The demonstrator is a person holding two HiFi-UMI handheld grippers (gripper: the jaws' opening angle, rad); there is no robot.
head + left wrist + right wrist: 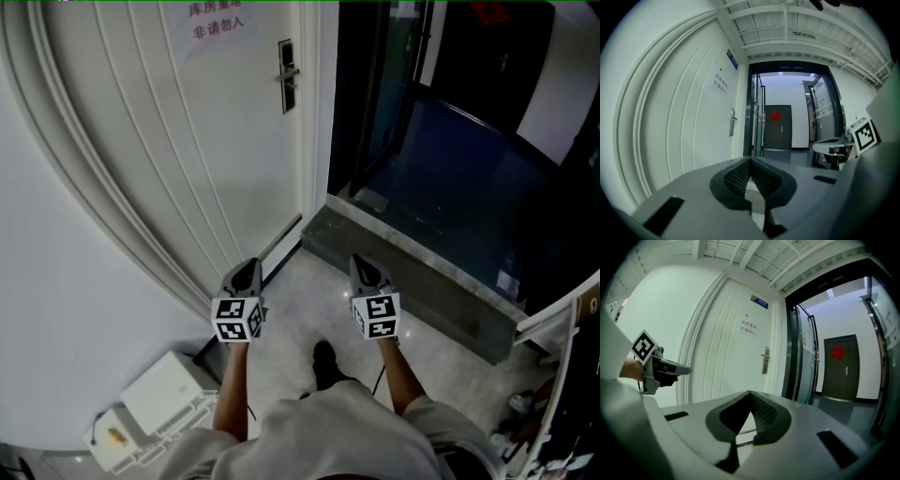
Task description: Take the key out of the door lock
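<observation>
Pressed together and empty, the left claw (247,270) and right claw (367,267) hang low; the door lock (287,75) stands well apart, so probably pre-approach; the key is too small to tell.

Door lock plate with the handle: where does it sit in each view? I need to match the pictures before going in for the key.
Head view: the lock plate is at top centre, near the right edge of the white door.
Left gripper view: left of centre, at mid height.
Right gripper view: just right of centre, at mid height.
Shared landmark: the paper notice, up and left of the plate in every view.
</observation>
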